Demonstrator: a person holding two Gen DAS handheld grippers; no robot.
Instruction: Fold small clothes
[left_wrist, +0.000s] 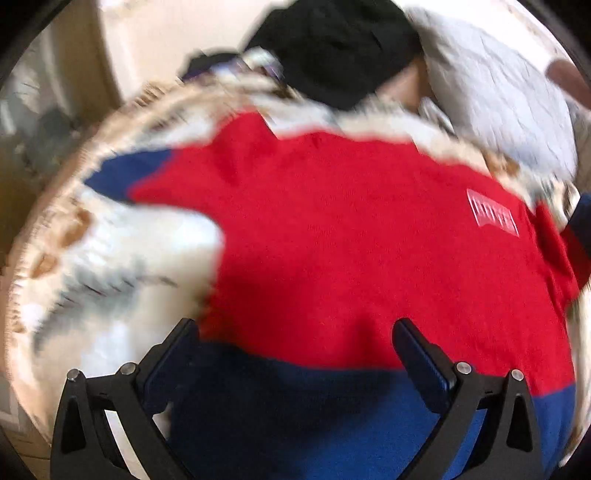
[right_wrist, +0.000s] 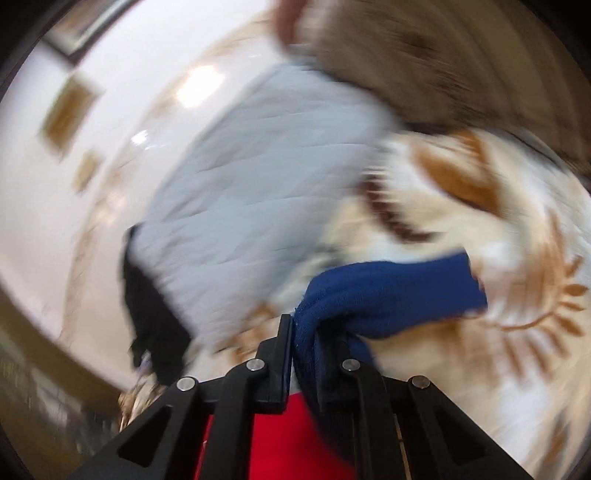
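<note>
A small red sweater (left_wrist: 351, 236) with blue cuffs and a blue hem lies spread on a cream patterned blanket (left_wrist: 122, 280). A white logo patch (left_wrist: 493, 214) sits on its chest. My left gripper (left_wrist: 295, 332) hovers open over the blue hem (left_wrist: 295, 413), nothing between its fingers. In the right wrist view my right gripper (right_wrist: 299, 325) is shut on the sweater's blue sleeve cuff (right_wrist: 391, 291), which is lifted off the blanket (right_wrist: 517, 332). Red cloth (right_wrist: 277, 435) shows beneath the jaws. Both views are blurred.
A pale grey quilted garment (left_wrist: 495, 92) (right_wrist: 258, 184) and a black garment (left_wrist: 332, 48) (right_wrist: 155, 325) lie beyond the sweater. A brown furry cloth (right_wrist: 443, 62) lies at the far right. A hand (left_wrist: 565, 77) shows at the right edge. White floor lies past the blanket's fringe.
</note>
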